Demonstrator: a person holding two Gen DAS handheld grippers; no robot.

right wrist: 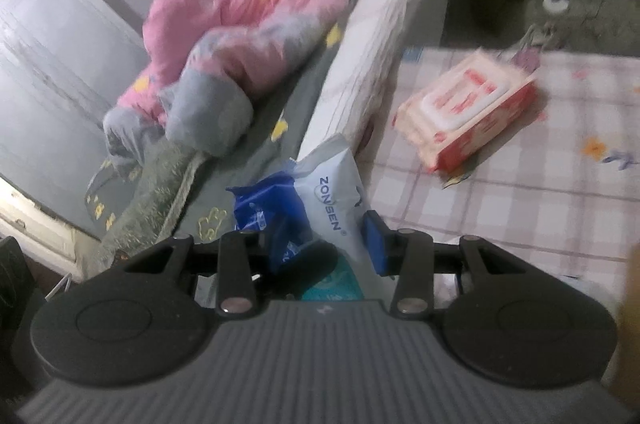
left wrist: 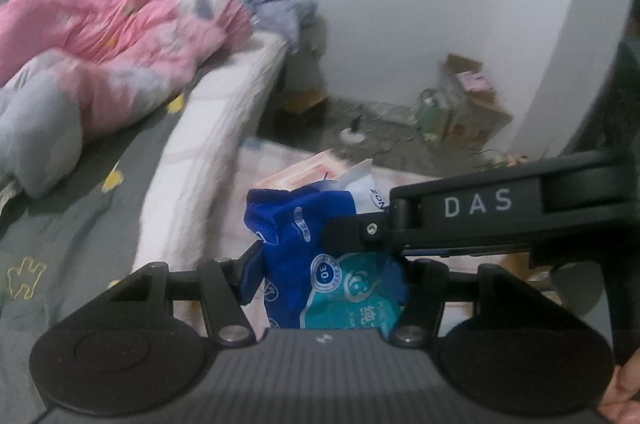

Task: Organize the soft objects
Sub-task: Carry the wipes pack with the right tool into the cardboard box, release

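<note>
The blue and teal packet (left wrist: 316,264) sits right between the two grippers, raised over the near edge of the bed and the checked cloth. The left gripper (left wrist: 326,262) pinches it from both sides, its blue pads pressed into the crumpled wrapper; the bottom of the packet is cut off behind the gripper's body. A white packet (right wrist: 334,199) printed ZONSEN lies against the blue one, and the right gripper (right wrist: 326,244) is closed on it, one blue pad flat on its right face, while the other finger is hidden behind blue wrapper. From the left camera the right gripper's black arm, lettered DAS, reaches in from the right and covers most of the white packet, leaving only a corner showing.

Farther right, a pink and red packet of wipes (right wrist: 468,107) lies flat on the checked cloth (right wrist: 540,191), well apart from the held pair; from the left camera only its top edge peeks over the blue packet.

To the left runs the bed (left wrist: 60,224) with a grey sheet, and a rumpled pink quilt (left wrist: 120,35) is heaped along it toward the far headboard. At the far wall, blurred boxes (left wrist: 468,95) stand on the floor, their contents hard to make out.
</note>
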